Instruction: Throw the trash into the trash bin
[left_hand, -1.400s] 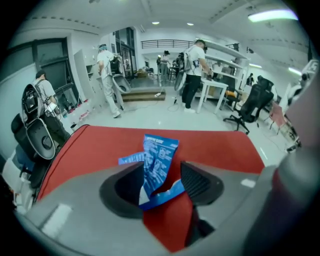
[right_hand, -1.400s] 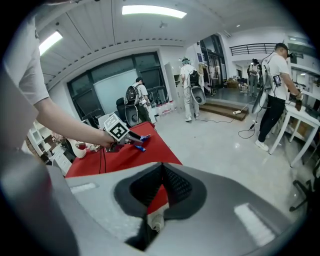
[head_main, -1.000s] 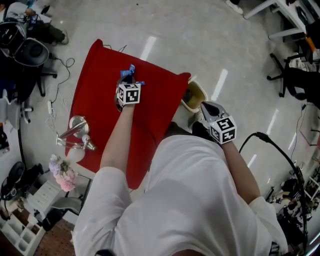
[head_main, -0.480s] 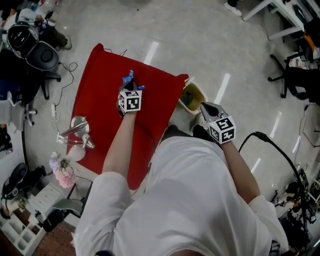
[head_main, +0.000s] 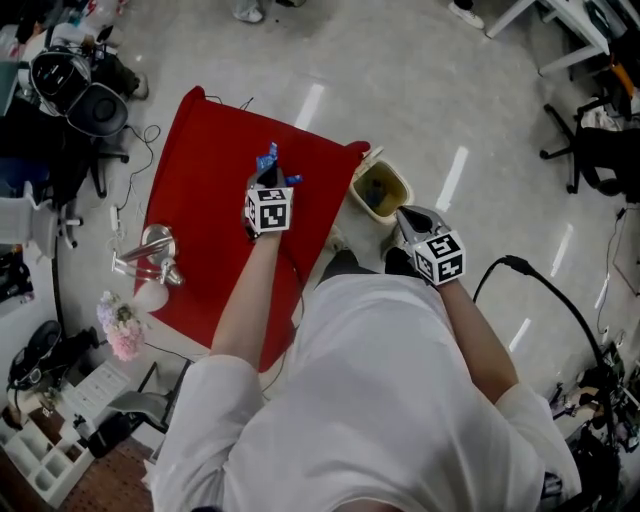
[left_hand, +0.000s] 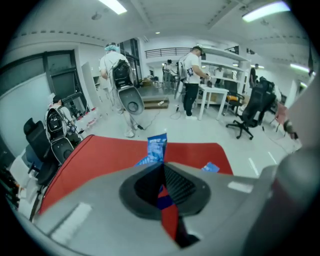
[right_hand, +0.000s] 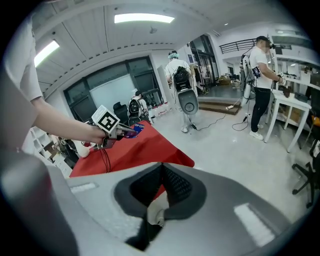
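Left gripper (head_main: 267, 175) clamped on a blue wrapper (head_main: 267, 156), you have just lifted it off the red cloth (head_main: 200, 210) and started drawing it toward the yellow bin (head_main: 403, 186) on the floor by the cloth's corner. Pickup looks done; carry and drop remain. Your right gripper (head_main: 404, 214), jaws together, waits beside the bin.
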